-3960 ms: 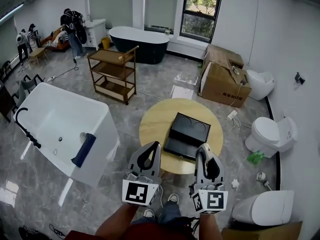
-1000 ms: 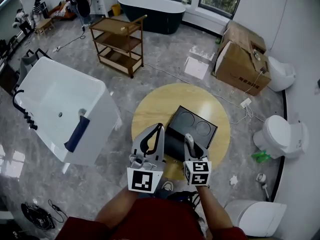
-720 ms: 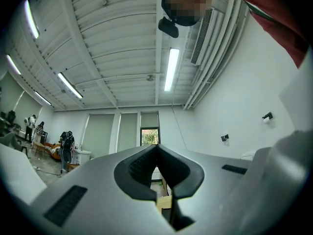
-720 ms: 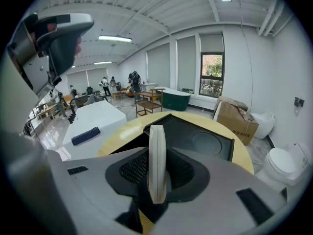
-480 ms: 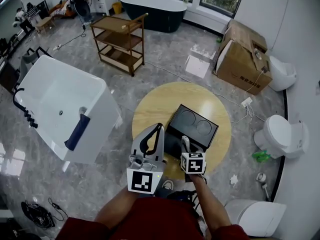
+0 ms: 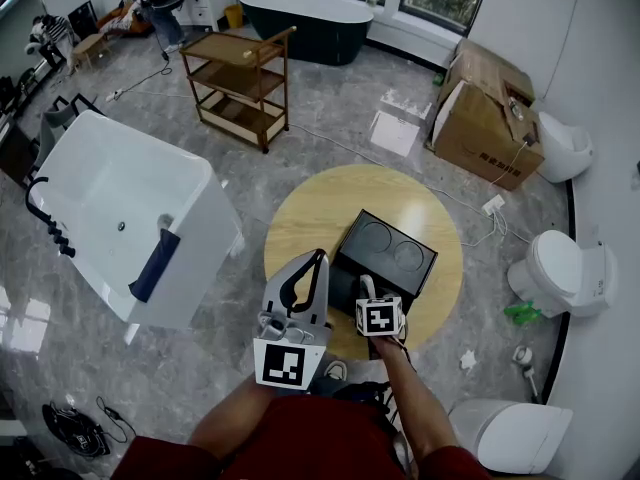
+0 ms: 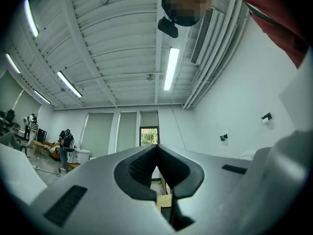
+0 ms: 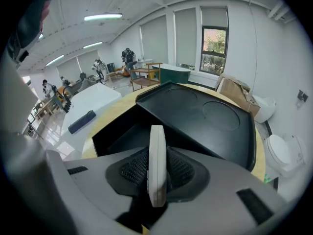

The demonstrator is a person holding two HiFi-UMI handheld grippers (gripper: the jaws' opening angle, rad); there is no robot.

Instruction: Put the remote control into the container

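The right gripper [image 6: 369, 293] is tipping forward over the near side of a black container [image 6: 345, 286] that is sitting on a round wooden table [image 6: 320, 203]. A moment ago this gripper was standing more upright, with its marker cube [image 6: 380, 318] nearer the person's body. Now the cube's face is turning up toward the head camera and the nose is pointing down toward the open box. Several seconds back, both grippers were hanging side by side at the table's near edge, so only the right one is making the approach. This is probably the start of lowering the load into the box; nothing is released yet.

The right gripper's jaws are clamping a slim white remote control [image 8: 157, 155] between their ribbed black pads. The remote is standing on its thin edge, upright, sticking out past the jaw tips. Seen along the jaws, the container's dark open compartment [image 8: 117, 133] is lying directly ahead of and below the remote's tip, apart from it. The container's raised lid [image 8: 210, 114], moulded with two round recesses, is leaning away behind the compartment, up and to the right.

The left gripper [image 6: 316, 263] is staying put, just beside the right one at the container's left side. Its jaws are pressing together with nothing between them, pointing out across the room.
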